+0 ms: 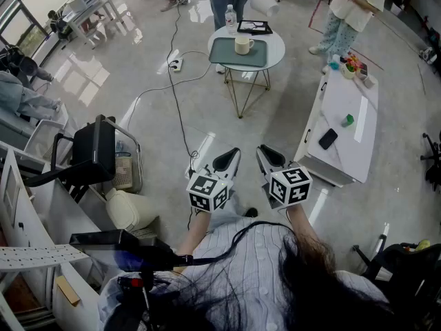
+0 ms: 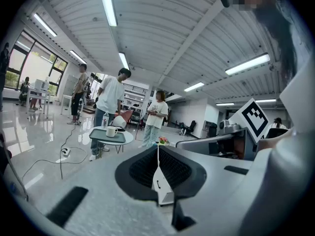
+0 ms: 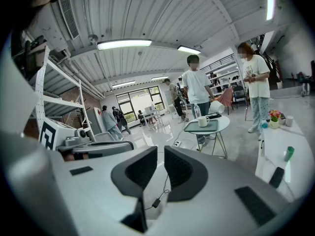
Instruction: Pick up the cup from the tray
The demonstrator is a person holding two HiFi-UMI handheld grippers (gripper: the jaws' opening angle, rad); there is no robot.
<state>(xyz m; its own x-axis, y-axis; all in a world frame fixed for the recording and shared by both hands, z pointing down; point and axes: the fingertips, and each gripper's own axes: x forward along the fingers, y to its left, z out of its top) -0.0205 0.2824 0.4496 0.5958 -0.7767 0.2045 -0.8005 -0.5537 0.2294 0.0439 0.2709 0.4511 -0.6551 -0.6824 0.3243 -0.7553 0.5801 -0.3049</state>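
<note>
A cream cup (image 1: 243, 45) stands on a grey-green tray (image 1: 224, 57) on a small round white table (image 1: 277, 47), far ahead of me across the floor. Both grippers are held close to my body, well short of that table. My left gripper (image 1: 231, 158) is shut with nothing in it; its pads meet (image 2: 158, 149). My right gripper (image 1: 267, 156) hangs beside it, its jaws a narrow gap apart (image 3: 161, 151) and empty. The cup (image 2: 111, 131) and tray (image 2: 98, 133) appear small at the left of the left gripper view. In the right gripper view the cup (image 3: 202, 121) is at the right.
A water bottle (image 1: 231, 16) and a black-framed board (image 1: 254, 27) share the round table. A long white table (image 1: 344, 126) with a phone (image 1: 328, 138) stands at the right. A cable (image 1: 176, 95) crosses the floor. A black chair (image 1: 96, 150) is at my left. People stand behind the round table.
</note>
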